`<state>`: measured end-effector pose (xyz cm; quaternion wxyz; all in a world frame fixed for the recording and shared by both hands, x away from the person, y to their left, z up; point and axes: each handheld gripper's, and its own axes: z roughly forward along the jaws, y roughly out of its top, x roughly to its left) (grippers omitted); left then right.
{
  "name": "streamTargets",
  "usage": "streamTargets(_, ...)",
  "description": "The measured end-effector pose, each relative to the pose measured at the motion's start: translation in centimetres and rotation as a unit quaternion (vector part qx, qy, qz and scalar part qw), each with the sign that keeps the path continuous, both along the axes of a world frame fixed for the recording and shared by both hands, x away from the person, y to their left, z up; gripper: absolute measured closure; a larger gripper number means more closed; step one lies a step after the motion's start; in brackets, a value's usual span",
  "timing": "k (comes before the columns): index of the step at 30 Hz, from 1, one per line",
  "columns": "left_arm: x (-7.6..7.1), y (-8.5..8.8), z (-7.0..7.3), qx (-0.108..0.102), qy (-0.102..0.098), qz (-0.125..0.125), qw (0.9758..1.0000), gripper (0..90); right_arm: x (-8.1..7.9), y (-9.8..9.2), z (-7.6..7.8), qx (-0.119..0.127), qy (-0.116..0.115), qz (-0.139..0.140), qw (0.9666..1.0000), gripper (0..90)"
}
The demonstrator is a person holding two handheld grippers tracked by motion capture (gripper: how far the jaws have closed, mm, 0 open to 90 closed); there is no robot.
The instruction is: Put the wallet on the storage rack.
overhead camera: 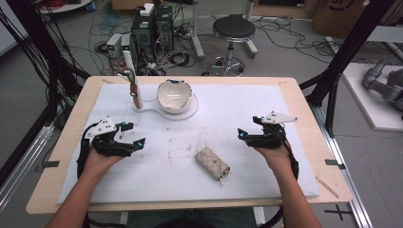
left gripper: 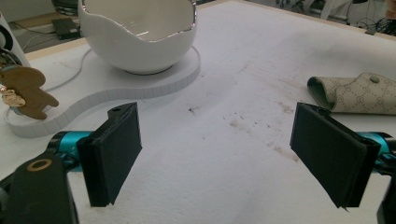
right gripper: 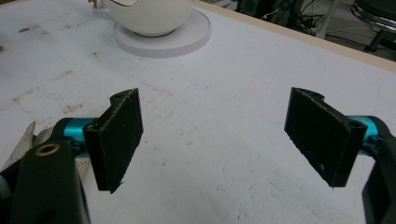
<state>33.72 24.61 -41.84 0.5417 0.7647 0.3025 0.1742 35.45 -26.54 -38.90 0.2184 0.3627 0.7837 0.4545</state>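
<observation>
A beige patterned key pouch [overhead camera: 212, 163] lies flat on the white mat [overhead camera: 228, 104], near the front middle. My left gripper [overhead camera: 135, 134] rests to its left and my right gripper [overhead camera: 248, 127] to its right, both open and holding nothing. In the left gripper view the left gripper [left gripper: 224, 158] faces bare mat, with the pouch [left gripper: 359, 95] off to the right. In the right gripper view the right gripper [right gripper: 224, 144] also has nothing between its jaws. A white egg-shaped bowl [overhead camera: 174, 95] with a gold rim sits on a white foam base [overhead camera: 157, 111] at the back.
A white post [overhead camera: 129, 64] stands on the base's left end with a brown bear keyring [left gripper: 28, 91] hanging from it. Beyond the table's far edge are a black stool [overhead camera: 233, 29], computer boxes [overhead camera: 152, 26] and floor cables. Black frame posts [overhead camera: 349, 45] flank the table.
</observation>
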Motion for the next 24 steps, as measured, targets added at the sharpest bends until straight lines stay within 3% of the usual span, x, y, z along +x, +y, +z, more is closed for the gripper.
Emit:
streamTargets(13,0.2,0.5,-0.2,0.003,0.001,0.017,0.9998,16.3,-0.2,0.9,-0.1,-0.007,0.004,0.013,0.9999,19.7)
streamTargets(20,0.6,0.7,-0.1,0.006,-0.001,0.025,0.9997,16.3,-0.4,1.3,-1.0,0.000,0.018,0.025,0.9995,19.7)
streamTargets(24,0.6,0.5,-0.1,0.010,-0.002,0.022,0.9997,16.3,-1.2,1.9,-1.4,-0.017,0.025,0.033,0.9990,19.7)
